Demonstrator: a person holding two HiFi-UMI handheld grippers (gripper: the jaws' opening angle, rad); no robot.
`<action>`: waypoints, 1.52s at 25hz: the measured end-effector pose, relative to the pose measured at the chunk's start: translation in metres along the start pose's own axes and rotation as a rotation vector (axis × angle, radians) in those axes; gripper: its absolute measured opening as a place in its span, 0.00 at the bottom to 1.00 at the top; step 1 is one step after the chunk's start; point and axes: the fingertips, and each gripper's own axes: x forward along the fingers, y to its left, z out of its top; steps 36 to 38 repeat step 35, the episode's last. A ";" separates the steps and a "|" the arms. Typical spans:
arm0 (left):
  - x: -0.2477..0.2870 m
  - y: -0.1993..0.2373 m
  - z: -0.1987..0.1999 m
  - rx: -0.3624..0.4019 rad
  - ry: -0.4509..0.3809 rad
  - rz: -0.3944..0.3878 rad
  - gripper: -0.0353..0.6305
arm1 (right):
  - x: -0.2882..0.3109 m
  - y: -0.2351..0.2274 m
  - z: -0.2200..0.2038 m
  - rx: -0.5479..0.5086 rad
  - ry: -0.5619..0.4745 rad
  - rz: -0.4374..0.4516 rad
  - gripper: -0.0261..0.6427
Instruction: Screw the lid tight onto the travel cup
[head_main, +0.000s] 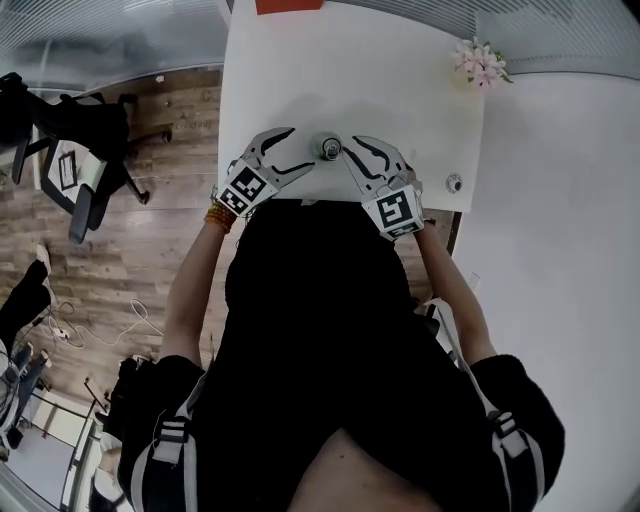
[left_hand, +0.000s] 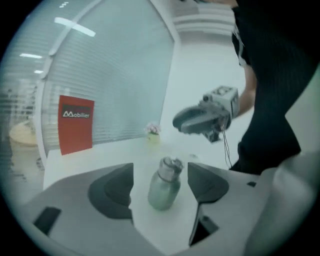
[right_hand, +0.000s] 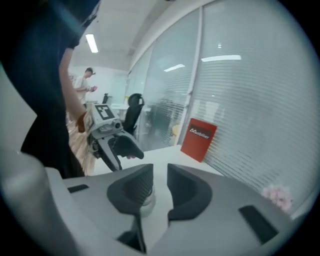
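Travel cup (left_hand: 163, 191) near the table's (head_main: 300, 70) front edge, untouched between the open jaws of the left gripper (head_main: 300, 150). Right gripper (right_hand: 159, 175) is slightly parted and empty, just beside the lid (left_hand: 170, 165). An off-centre pinch could topple the cup.

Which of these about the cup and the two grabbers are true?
1. The travel cup stands upright on the white table. True.
2. The left gripper squeezes the cup. False: its jaws stand apart on either side, not touching it.
3. A red sign stands at the table's far edge. True.
4. The flower pot sits right beside the cup. False: it sits away at the far right corner.
5. The right gripper holds the cup. False: the narrow gap between its jaws is empty.
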 end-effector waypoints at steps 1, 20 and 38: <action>-0.008 0.007 0.019 -0.072 -0.072 0.032 0.56 | 0.000 -0.007 0.005 0.082 -0.027 -0.040 0.14; -0.010 0.048 0.074 -0.045 -0.161 0.531 0.10 | 0.009 -0.041 0.027 0.408 -0.170 -0.296 0.04; -0.005 0.046 0.066 -0.033 -0.132 0.520 0.10 | 0.010 -0.041 0.004 0.493 -0.103 -0.263 0.03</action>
